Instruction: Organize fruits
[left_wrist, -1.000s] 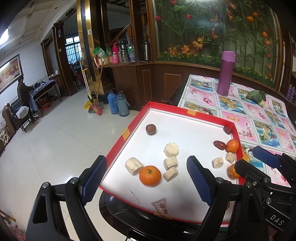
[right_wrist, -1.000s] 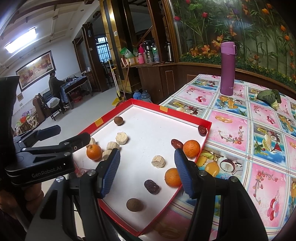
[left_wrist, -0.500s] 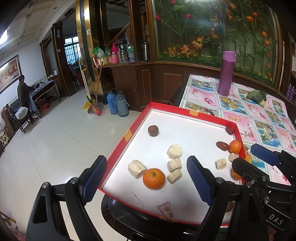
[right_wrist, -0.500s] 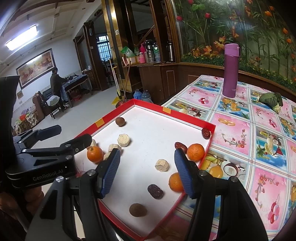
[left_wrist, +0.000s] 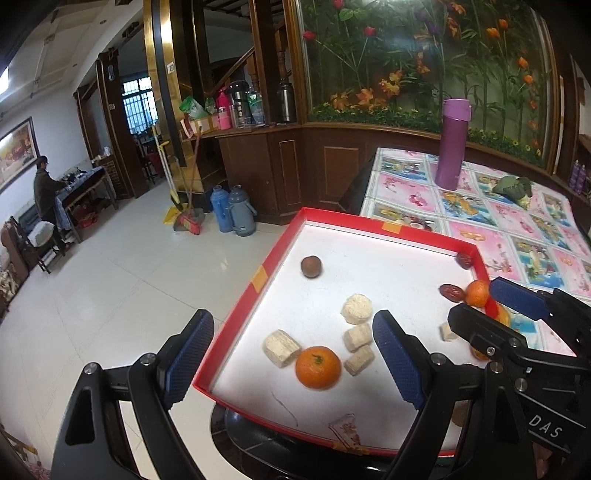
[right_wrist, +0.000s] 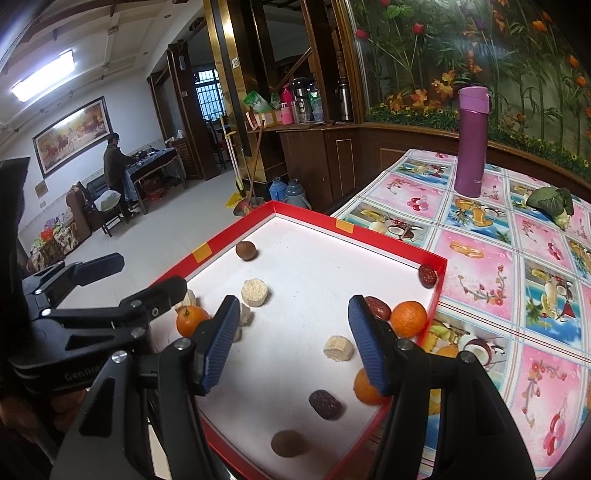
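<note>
A red-rimmed white tray (left_wrist: 369, 223) (right_wrist: 369, 230) holds scattered fruit. In the left wrist view an orange (left_wrist: 317, 367) lies near the front beside several pale cut pieces (left_wrist: 281, 348), with a brown round fruit (left_wrist: 311, 266) farther back. My left gripper (left_wrist: 293, 360) is open above the tray's front left corner, the orange between its fingers' line. My right gripper (right_wrist: 291, 345) is open and empty over the tray. Near it lie an orange (right_wrist: 408, 319), a second orange (right_wrist: 364, 387), red dates (right_wrist: 378, 307), a dark date (right_wrist: 325, 404) and a pale piece (right_wrist: 338, 348).
The tray overhangs a table with a pink fruit-print cloth (right_wrist: 517, 295). A purple flask (right_wrist: 472, 140) and a green leafy item (right_wrist: 550, 201) stand farther back. Tiled floor (left_wrist: 92, 277) lies to the left, with thermoses, brooms and a person far off.
Both grippers have drawn back and up slightly, so the tray and fruit sit a little farther away in view. Both stay open; no fruit has moved.
</note>
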